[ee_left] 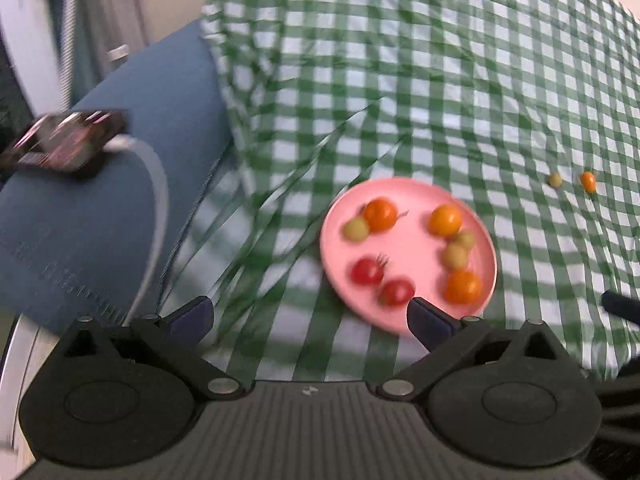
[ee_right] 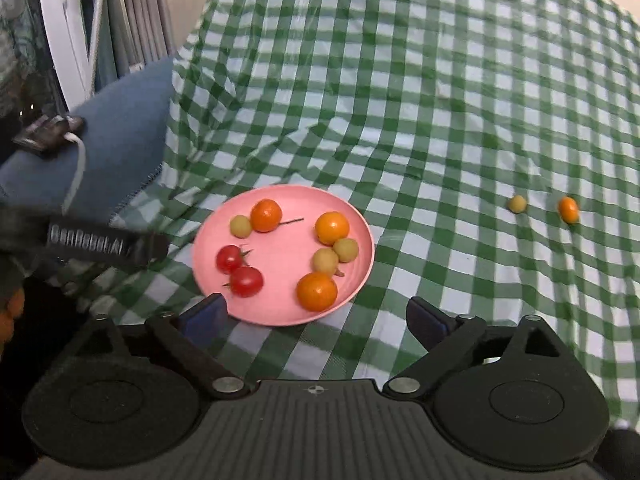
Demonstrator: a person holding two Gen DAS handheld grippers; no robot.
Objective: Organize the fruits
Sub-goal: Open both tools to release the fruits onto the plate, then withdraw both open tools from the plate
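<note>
A pink plate on the green checked cloth holds several small fruits: red tomatoes, orange ones and yellow-green ones. It also shows in the left wrist view. Two loose fruits lie on the cloth to the right: a yellow-green one and an orange one; both show in the left wrist view too, the yellow-green one and the orange one. My right gripper is open and empty at the plate's near edge. My left gripper is open and empty, near and left of the plate.
A blue cushion lies at the left with a dark device and white cable on it. A dark strap reaches in from the left beside the plate. The cloth is wrinkled behind the plate.
</note>
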